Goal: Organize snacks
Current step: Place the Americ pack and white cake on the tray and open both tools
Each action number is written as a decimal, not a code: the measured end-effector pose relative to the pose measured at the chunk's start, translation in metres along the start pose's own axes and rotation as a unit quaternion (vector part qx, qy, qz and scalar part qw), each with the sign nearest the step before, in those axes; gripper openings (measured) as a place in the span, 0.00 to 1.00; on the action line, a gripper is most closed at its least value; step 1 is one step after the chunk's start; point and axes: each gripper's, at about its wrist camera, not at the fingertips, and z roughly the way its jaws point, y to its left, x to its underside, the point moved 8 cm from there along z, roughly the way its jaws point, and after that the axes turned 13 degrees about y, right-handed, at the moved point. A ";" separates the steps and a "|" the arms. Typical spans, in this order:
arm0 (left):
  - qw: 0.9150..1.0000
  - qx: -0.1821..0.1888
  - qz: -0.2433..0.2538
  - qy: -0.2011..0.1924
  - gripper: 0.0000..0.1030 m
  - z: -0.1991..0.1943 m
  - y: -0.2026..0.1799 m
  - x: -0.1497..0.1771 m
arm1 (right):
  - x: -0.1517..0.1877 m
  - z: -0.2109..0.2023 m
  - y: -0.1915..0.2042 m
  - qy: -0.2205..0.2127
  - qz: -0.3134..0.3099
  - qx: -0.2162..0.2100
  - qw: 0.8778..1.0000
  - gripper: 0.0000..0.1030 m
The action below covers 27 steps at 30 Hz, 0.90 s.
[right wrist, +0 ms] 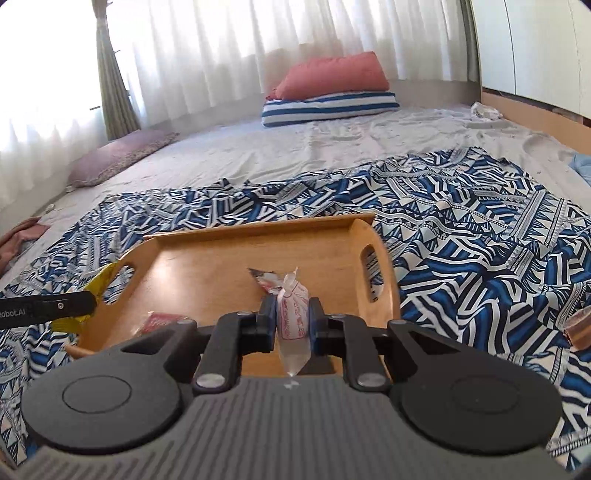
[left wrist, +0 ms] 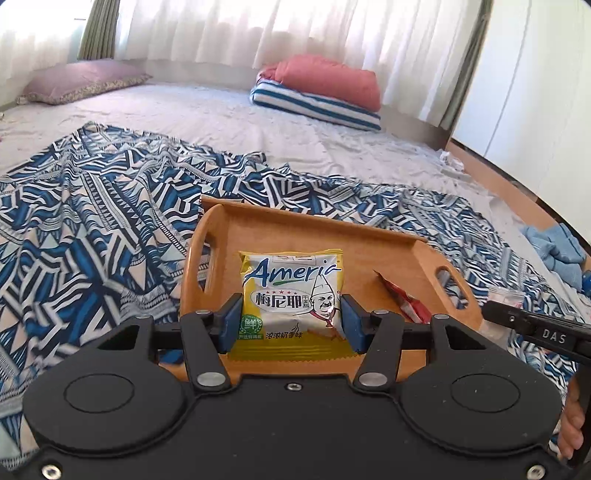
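Both tongs hold snacks above a wooden tray [left wrist: 280, 229] on the bed.

The left tongs [left wrist: 291, 321] grip a yellow snack packet [left wrist: 291, 291] by its sides, over the tray. The right tongs [right wrist: 292, 317] are clamped on a small clear packet with red print [right wrist: 293, 314]. Just beyond them, a red-and-white wrapper [right wrist: 267, 282] lies on the tray, which sits on a blue patterned cloth [right wrist: 461, 229].

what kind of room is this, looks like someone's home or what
Most likely a bedroom in a home: a wide grey-sheeted bed with a folded red and blue-striped bedding stack, a mauve pillow and white sheer curtains over the window behind.
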 end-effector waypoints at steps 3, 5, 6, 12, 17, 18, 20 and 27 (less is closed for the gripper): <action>1.000 0.002 -0.007 0.012 0.51 0.019 0.002 -0.015 | -0.010 0.018 -0.012 0.018 0.006 0.011 1.000 0.20; 1.000 0.000 -0.011 0.019 0.51 0.032 0.004 -0.023 | -0.014 0.030 -0.018 0.030 0.011 0.015 0.999 0.20; 1.000 -0.001 -0.012 0.022 0.51 0.038 0.004 -0.027 | -0.016 0.035 -0.021 0.037 0.015 0.014 0.999 0.20; 0.998 -0.037 0.006 0.042 0.51 0.075 0.001 -0.038 | -0.019 0.062 -0.027 0.071 0.016 0.019 0.997 0.20; 0.997 -0.050 0.013 0.055 0.51 0.095 -0.002 -0.035 | -0.021 0.073 -0.026 0.079 -0.001 0.036 0.996 0.20; 0.997 -0.052 0.014 0.057 0.51 0.097 -0.003 -0.035 | -0.021 0.074 -0.026 0.080 -0.003 0.037 0.996 0.20; 0.997 -0.056 0.017 0.060 0.51 0.101 -0.003 -0.033 | -0.022 0.074 -0.026 0.081 -0.005 0.034 0.996 0.20; 0.995 -0.064 0.021 0.068 0.51 0.107 -0.001 -0.030 | -0.024 0.078 -0.018 0.085 -0.015 0.030 0.996 0.20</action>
